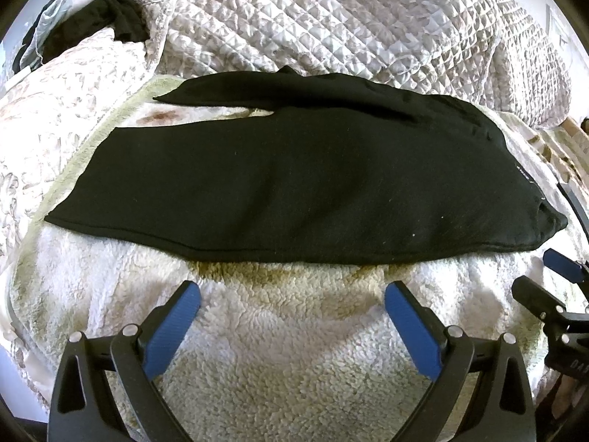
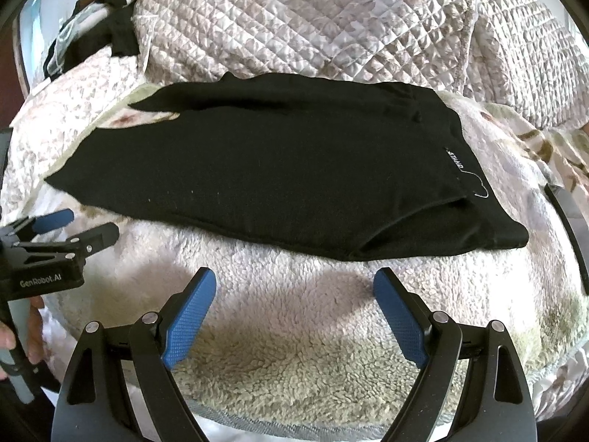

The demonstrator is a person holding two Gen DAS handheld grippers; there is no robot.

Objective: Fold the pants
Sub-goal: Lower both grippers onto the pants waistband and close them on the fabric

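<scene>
- Nearest the cams: the fleece blanket is lying right under both claws, w/ nothing else on that strip.
- Left gripper is hovering over the fleece, blue pads spread wide, holding nothing; it is sitting near the pants' front seam but not touching it.
- Right gripper is doing the same: jaws wide apart, empty, just short of the near edge of the cloth.
- Black pants are lying flat across the blanket, waistband w/ white-lettered tag toward the right, leg ends toward the left. One leg is lying mostly over the other; the far leg is peeking out at upper left, so the lengthwise fold is looking roughly done but not squared.
- Step in hand, as I'm judging it: getting a grip for the crosswise fold.
- Doing it well: left claw is needing to go to the leg hems, right claw to the waist end, each pinching both layers together. Lifting evenly and keeping the cloth taut btwn the two should be stopping the middle from sagging or dragging on the fleece.
- Risk: fleece pile is looking grabby; pads going too deep could be catching blanket along w/ the pants.
- Around: quilted bedspread is bunching up close behind the pants, limiting room at the back. Dark clothing is sitting far upper left, well apart, not in the way.
- A dark strap-like object is lying at the right edge; can't tell what it is.
</scene>
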